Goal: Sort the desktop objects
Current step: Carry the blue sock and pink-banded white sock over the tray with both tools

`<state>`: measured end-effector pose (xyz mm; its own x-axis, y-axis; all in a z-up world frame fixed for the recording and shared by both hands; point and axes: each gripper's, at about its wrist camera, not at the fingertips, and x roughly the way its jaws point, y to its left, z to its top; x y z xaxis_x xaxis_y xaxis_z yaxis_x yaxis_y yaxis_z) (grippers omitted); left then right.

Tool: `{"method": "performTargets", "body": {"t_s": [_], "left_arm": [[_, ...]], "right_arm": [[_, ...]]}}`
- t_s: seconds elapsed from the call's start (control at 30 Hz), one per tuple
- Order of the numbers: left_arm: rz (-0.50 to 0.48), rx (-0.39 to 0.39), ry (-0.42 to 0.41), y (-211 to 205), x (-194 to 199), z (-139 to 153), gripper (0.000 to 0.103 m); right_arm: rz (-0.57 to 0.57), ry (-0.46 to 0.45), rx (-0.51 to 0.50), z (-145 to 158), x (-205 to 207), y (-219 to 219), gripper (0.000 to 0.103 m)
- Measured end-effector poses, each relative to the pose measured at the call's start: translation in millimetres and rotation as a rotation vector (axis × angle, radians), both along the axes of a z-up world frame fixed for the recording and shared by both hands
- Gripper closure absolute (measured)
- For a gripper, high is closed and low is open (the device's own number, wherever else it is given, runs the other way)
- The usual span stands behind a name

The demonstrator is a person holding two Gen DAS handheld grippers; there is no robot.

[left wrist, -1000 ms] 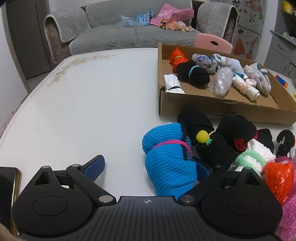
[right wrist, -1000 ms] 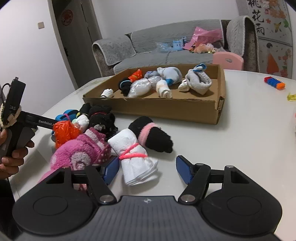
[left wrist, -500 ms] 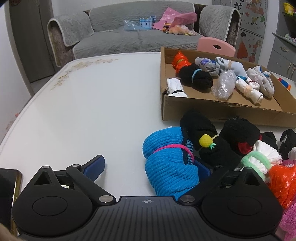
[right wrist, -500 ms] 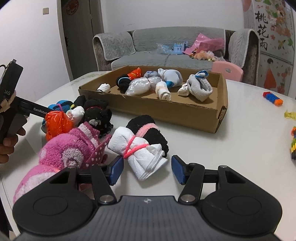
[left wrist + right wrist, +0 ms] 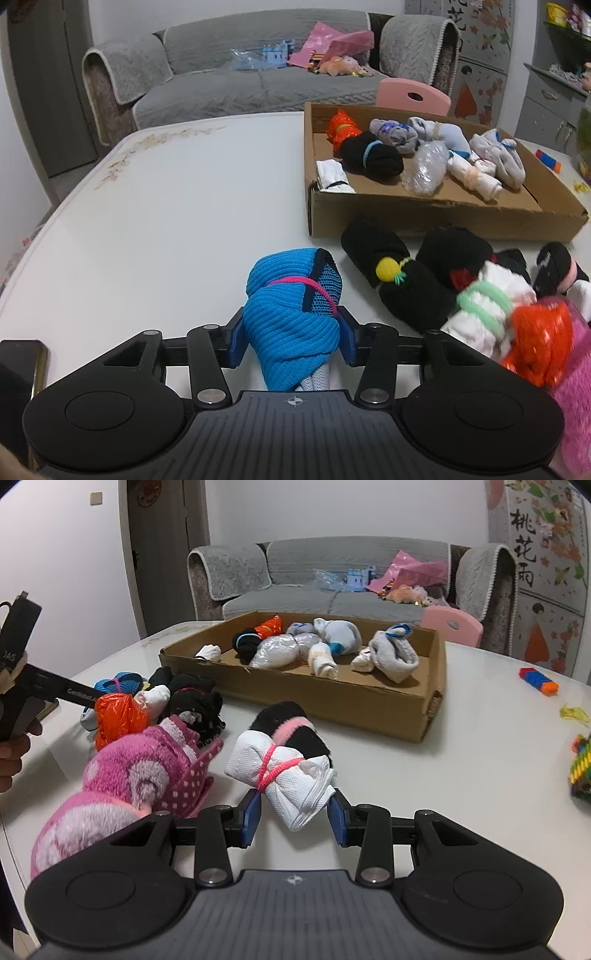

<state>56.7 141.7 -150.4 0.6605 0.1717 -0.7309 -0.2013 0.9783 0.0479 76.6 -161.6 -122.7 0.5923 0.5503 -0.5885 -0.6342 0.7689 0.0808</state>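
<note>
My left gripper [image 5: 291, 339] is shut on a blue knitted sock roll [image 5: 291, 314] tied with a pink band, at the white table's near edge. My right gripper [image 5: 295, 818] has closed in on a white sock roll [image 5: 288, 775] tied with a pink band; its pads touch the roll's near end. A cardboard box [image 5: 443, 218] holding several sock rolls stands beyond, and also shows in the right wrist view [image 5: 332, 698]. Loose rolls lie in a pile in front of it: black [image 5: 399, 280], white with green band [image 5: 487, 306], orange [image 5: 535, 339], pink fluffy [image 5: 147, 771].
A black roll with a pink band [image 5: 291, 723] lies behind the white roll. Small toy bricks [image 5: 537, 681] lie on the table at the right. A phone [image 5: 22, 373] sits at the table's left near edge. A pink chair [image 5: 412, 96] and grey sofa [image 5: 258, 81] stand behind.
My left gripper has closed its jaws on the blue roll. My right gripper has moved forward and narrowed around the white roll.
</note>
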Motion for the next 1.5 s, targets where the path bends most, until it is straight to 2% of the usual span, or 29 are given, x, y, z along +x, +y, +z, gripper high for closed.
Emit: {"method": "performTargets", "body": {"t_s": [0.1,0.27,0.3,0.33,0.4,0.63,0.7,0.77,0.8,0.83,0.9,1.1,1.33,1.5], "left_arm": [[-0.012,-0.027,0.005,3,-8,1,0.05],[-0.016,-0.024,0.007,3,-11,1,0.047],[-0.011,-0.021,0.007,4,-10,0,0.041],[-0.003,-0.013,0.011,4,-10,0,0.027],[0.003,-0.001,0.02,4,-7,-2,0.02],[-0.003,-0.038,0.016,9,1,-4,0.019],[-0.011,-0.038,0.013,8,2,-4,0.021],[-0.028,-0.038,0.007,5,-1,-3,0.031],[-0.043,-0.038,0.001,2,-2,-2,0.045],[-0.058,-0.036,-0.001,-1,-3,0,0.05],[-0.076,-0.028,-0.002,-6,-6,0,0.051],[-0.09,-0.041,0.011,-7,-10,3,0.052],[-0.078,0.017,-0.025,-9,-16,27,0.052],[-0.1,0.039,-0.063,-14,-20,47,0.052]], "right_arm": [[0.006,0.011,-0.015,-1,-3,-4,0.067],[0.012,0.003,-0.03,-3,-5,-7,0.063],[0.01,-0.008,-0.041,-3,-5,-5,0.06],[0.011,-0.02,-0.054,-4,-5,-3,0.057],[0.022,-0.035,-0.061,-4,-5,-1,0.057],[0.025,-0.007,-0.019,-5,10,2,0.056],[0.024,-0.007,-0.019,-5,10,3,0.055],[0.027,-0.013,-0.023,-5,8,3,0.055],[0.027,-0.012,-0.019,-4,8,2,0.057],[0.028,-0.007,-0.014,-4,8,1,0.062],[0.034,-0.003,-0.004,-3,7,0,0.07],[0.036,0.046,0.103,4,7,-15,0.071],[0.018,0.104,0.312,18,16,-48,0.071],[0.016,0.1,0.379,30,21,-60,0.071]]}}
